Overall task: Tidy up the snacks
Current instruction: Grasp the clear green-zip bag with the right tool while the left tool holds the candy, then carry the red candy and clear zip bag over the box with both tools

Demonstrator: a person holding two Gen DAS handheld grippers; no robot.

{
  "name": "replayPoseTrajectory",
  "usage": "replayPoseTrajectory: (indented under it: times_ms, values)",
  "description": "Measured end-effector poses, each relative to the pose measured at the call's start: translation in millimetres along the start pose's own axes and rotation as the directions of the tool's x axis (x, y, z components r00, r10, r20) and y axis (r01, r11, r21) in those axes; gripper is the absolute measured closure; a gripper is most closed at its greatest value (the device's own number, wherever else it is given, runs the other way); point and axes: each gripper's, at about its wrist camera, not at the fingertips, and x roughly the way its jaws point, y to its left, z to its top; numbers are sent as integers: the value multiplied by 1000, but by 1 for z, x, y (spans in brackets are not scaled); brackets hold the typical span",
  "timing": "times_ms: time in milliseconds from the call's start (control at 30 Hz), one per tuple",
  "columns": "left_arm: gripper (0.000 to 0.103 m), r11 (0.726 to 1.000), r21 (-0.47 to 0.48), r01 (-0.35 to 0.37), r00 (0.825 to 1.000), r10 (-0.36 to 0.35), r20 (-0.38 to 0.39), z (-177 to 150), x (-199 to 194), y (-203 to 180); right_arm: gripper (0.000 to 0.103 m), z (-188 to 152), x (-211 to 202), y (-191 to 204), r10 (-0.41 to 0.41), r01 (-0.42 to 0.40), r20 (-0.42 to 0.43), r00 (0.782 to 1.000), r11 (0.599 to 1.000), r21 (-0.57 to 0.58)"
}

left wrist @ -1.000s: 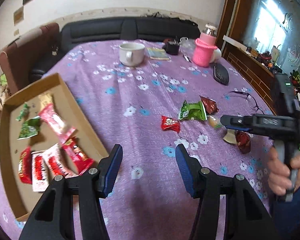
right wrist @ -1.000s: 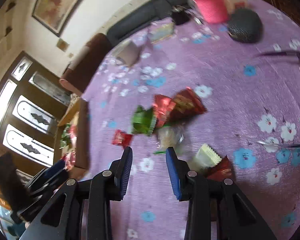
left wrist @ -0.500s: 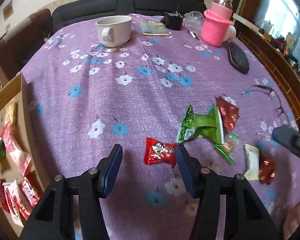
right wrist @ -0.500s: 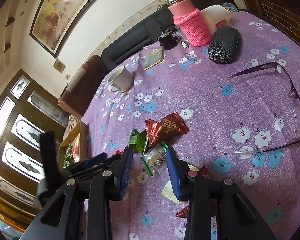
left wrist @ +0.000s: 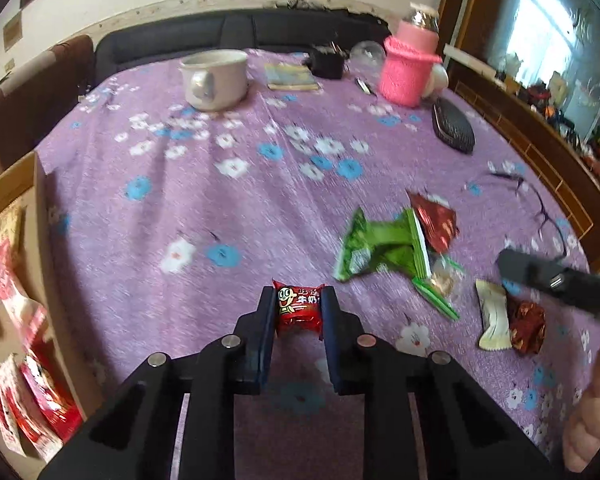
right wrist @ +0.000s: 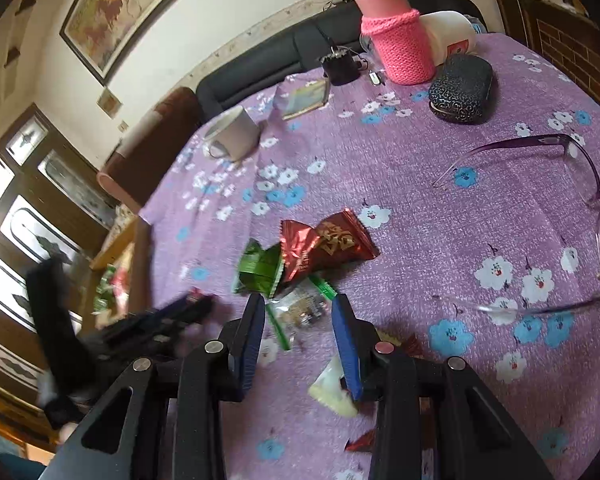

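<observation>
Small red candy wrapper [left wrist: 299, 309] is clamped between the left gripper [left wrist: 298, 300] pads, on the purple flowered tablecloth [left wrist: 220, 208], left of the crumpled green snack packet [left wrist: 384, 246]. Right gripper [right wrist: 299, 312] is held parted over a clear green-edged packet [right wrist: 300, 308], nothing gripped.

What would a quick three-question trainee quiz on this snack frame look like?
1. True or false: the left gripper has closed on the red candy.
2. What lies between the right gripper's open fingers? A) clear packet B) mug C) glasses
3. Fill in: sorted snacks lie in the cardboard ____ at the table's left edge.

Key
1. True; both pads press its sides.
2. A; the clear packet is not yet gripped.
3. Tray.
</observation>
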Motion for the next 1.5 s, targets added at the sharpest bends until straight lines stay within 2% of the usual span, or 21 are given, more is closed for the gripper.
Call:
replayPoseTrajectory:
  times_ms: [100, 200, 267, 433, 533, 667, 800, 1033, 1133, 1167, 1333, 1500]
  values:
    - [82, 1000, -17, 13, 1000, -12, 26, 5, -6, 7, 56, 3, 14, -3, -29, 29, -11, 1000, 999, 20]
    - [82, 999, -27, 19, 999, -18, 37, 6, -11, 12, 55, 7, 26, -3, -58, 59, -23, 998, 998, 34]
    - [82, 1000, -19, 18, 999, -18, 35, 6, -12, 12, 55, 6, 33, 2, -36, 37, -40, 999, 999, 18]
    - [82, 999, -42, 29, 998, -27, 59, 7, -21, 19, 55, -11, 38, 38, -94, 86, -36, 995, 980, -178]
    - [82, 998, -57, 30, 998, -27, 58, 8, -21, 22, 55, -16, 37, 47, -175, 173, 12, 985, 958, -230]
    - [82, 998, -57, 28, 998, -25, 56, 7, -21, 22, 58, -18, 39, 43, -157, 150, -10, 988, 960, -237]
    - [82, 998, -54, 29, 998, -26, 57, 7, -21, 21, 58, -26, 39, 53, -199, 192, 2, 980, 939, -287]
    - [82, 998, -56, 27, 998, -23, 59, 8, -22, 22, 51, -38, 32, 63, -278, 269, 27, 960, 894, -359]
    - [82, 998, -58, 26, 998, -23, 58, 8, -21, 22, 54, -41, 33, 65, -280, 267, 17, 960, 893, -361]
    - [82, 998, -56, 24, 998, -21, 58, 8, -21, 21, 70, -41, 34, 65, -277, 261, 8, 961, 897, -358]
    - [82, 998, -52, 23, 998, -20, 65, 7, -22, 23, 72, -38, 22, 64, -220, 217, 24, 975, 923, -318]
    - [82, 998, -48, 26, 996, -22, 81, 6, -25, 21, 71, -33, 2, 68, -172, 195, 102, 980, 938, -286]
